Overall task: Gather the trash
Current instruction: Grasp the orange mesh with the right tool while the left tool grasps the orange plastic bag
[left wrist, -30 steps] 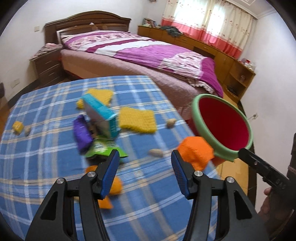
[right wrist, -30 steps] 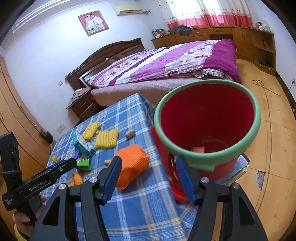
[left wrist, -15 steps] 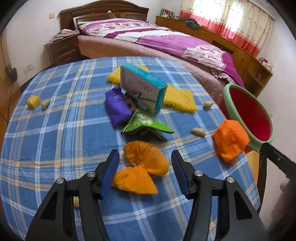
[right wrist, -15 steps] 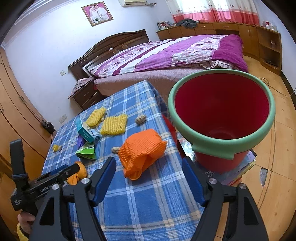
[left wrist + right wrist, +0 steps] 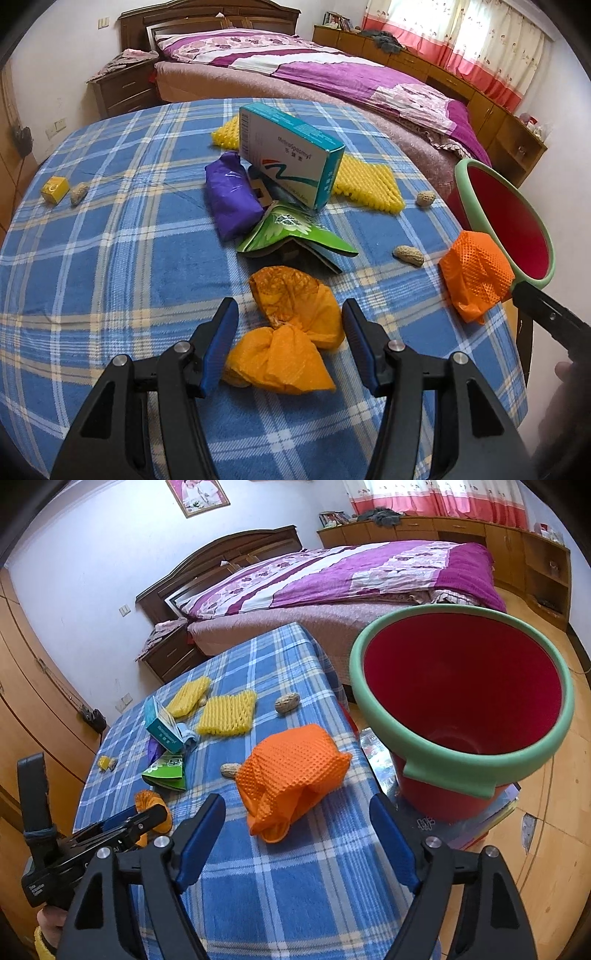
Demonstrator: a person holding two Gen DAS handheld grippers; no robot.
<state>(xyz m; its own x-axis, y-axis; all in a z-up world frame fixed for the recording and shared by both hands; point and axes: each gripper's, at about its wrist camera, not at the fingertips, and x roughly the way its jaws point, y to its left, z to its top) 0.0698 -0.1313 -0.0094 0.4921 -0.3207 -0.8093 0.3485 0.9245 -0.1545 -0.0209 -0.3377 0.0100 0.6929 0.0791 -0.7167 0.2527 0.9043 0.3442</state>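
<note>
Left gripper (image 5: 288,343) stood open over the orange peel (image 5: 291,306); right gripper (image 5: 295,834) was opening near the orange net (image 5: 291,771), beside the bucket (image 5: 461,760).

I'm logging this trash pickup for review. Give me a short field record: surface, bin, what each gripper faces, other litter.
surface: blue plaid tablecloth
bin: red bucket with green rim, beside the table edge; no trash visible inside
left gripper: open, orange peel between its fingers, not clamped
right gripper: jaws opening, orange foam net just ahead, untouched
other litter: teal box, purple wrapper, green packet, yellow foam net, peanuts
</note>
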